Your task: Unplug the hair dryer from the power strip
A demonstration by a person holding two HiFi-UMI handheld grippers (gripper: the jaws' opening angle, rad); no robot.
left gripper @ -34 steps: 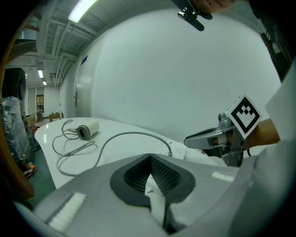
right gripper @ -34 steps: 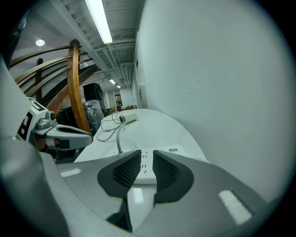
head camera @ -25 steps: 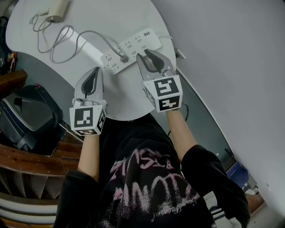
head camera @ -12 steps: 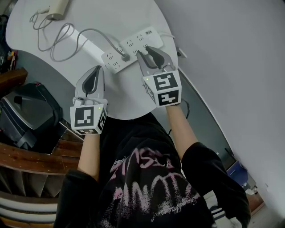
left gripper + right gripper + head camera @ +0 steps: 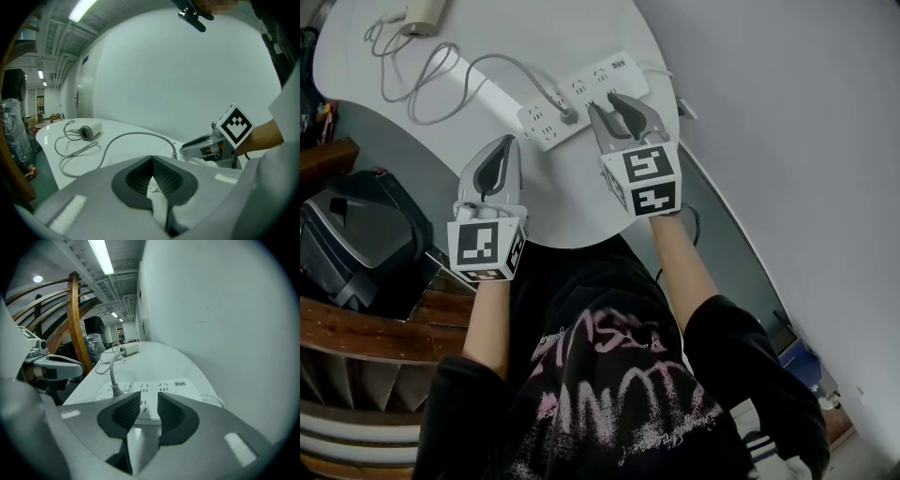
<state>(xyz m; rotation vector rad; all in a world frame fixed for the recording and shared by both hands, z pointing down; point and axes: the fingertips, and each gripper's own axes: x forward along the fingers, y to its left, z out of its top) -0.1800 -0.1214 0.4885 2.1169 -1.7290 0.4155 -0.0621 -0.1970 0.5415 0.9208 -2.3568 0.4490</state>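
**Head view.** The right gripper [image 5: 607,105] hovers at the near edge of the power strip [image 5: 614,73]. Its jaws are apart and have just been opening, with nothing between them. The plug [image 5: 569,116] sits seated in the strip, just left of those jaws. The left gripper [image 5: 501,142] hangs over bare bench [image 5: 544,197], apart from the strip. The cable [image 5: 487,67] loops away to the hair dryer [image 5: 422,14] at the far end. A black bag [image 5: 356,234] lies below the bench edge, out of the way.

**Left gripper view.** The 2 jaws meet, with nothing between them. The hair dryer [image 5: 89,130] lies far off on the bench.

**Right gripper view.** The gap between the pads frames only empty sockets, and the plug [image 5: 115,389] stands outside the left jaw.

This looks like the approach step. The next move calls for shifting left to straddle the plug, clamping it, then pulling it straight out. The strip is not pinned and may lift with the plug, and the cable rising from the plug crowds the grip.
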